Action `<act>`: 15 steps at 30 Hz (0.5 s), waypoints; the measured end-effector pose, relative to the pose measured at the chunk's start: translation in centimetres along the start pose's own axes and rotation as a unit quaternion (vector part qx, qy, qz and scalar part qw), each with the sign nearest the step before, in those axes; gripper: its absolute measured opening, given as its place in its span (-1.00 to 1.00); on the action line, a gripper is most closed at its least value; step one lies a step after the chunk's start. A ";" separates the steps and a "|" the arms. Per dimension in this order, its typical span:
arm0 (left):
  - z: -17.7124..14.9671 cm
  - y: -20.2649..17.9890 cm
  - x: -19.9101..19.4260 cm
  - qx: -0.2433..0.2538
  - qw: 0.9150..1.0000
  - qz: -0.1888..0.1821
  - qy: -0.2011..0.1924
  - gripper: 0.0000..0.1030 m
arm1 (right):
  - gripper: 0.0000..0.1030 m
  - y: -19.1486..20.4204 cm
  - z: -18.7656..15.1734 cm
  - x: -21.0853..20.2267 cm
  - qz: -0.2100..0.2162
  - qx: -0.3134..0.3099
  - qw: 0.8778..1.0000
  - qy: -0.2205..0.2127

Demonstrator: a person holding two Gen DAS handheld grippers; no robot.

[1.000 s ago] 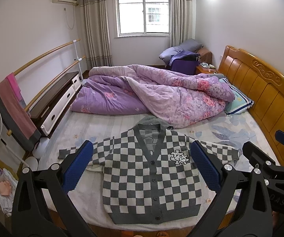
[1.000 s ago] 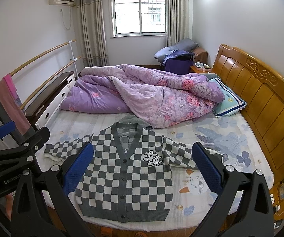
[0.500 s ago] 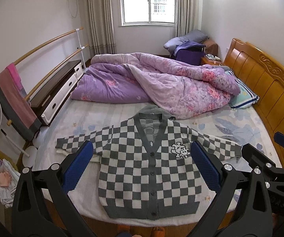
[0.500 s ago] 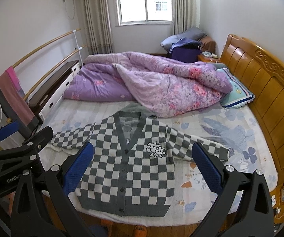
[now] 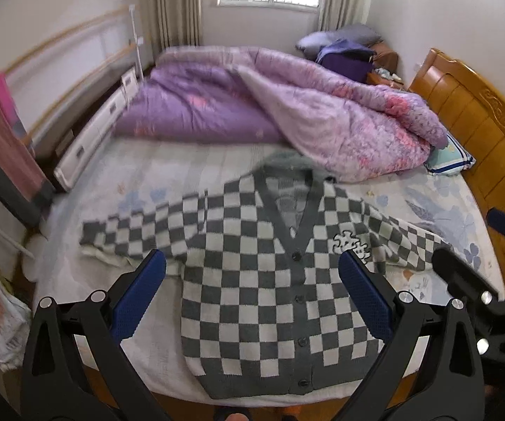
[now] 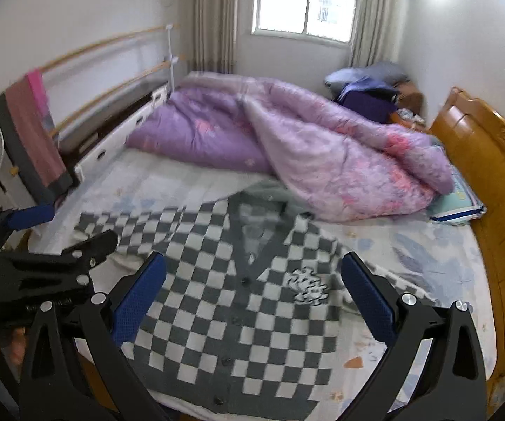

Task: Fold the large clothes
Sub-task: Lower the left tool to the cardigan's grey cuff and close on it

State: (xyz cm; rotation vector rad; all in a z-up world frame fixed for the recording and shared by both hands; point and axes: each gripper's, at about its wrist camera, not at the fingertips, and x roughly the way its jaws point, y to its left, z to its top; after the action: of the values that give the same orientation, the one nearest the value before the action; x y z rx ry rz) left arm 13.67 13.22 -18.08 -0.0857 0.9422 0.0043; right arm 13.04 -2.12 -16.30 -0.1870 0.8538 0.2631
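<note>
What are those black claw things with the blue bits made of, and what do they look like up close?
Each is a hand-held tool. The left gripper and right gripper have black angular frames with triangular cut-outs and silver bolts. Their fingers end in flat blue textured pads. Pale lettering on the left gripper's side is too blurred to read. No cables show.

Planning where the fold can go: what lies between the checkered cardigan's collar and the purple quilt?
Nothing separate: in both wrist views the quilt's pale edge reaches the checkered cardigan's collar, seemingly overlapping it.
</note>
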 end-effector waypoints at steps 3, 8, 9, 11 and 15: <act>0.3 4.8 4.5 -0.026 0.999 -0.024 0.017 0.91 | 0.86 2.9 1.1 4.9 0.000 -0.010 0.999 0.036; -0.1 14.0 11.9 -0.087 0.994 -0.056 0.048 0.91 | 0.86 7.7 1.9 11.6 0.017 -0.025 0.998 0.064; -0.4 15.8 13.3 -0.101 0.991 -0.077 0.053 0.91 | 0.86 8.7 2.0 12.7 0.017 -0.027 0.997 0.067; -0.8 18.9 15.9 -0.127 0.987 -0.075 0.063 0.91 | 0.86 10.0 2.3 15.6 0.020 -0.023 0.996 0.080; -2.2 25.6 19.8 -0.193 0.976 -0.061 0.083 0.91 | 0.76 11.5 2.5 20.9 0.059 0.016 0.991 0.121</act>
State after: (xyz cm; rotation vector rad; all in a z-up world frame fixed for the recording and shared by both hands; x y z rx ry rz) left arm 22.54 37.87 -37.20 -0.5108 1.0922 0.0685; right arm 24.49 12.71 -31.31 -0.1400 1.1109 0.3429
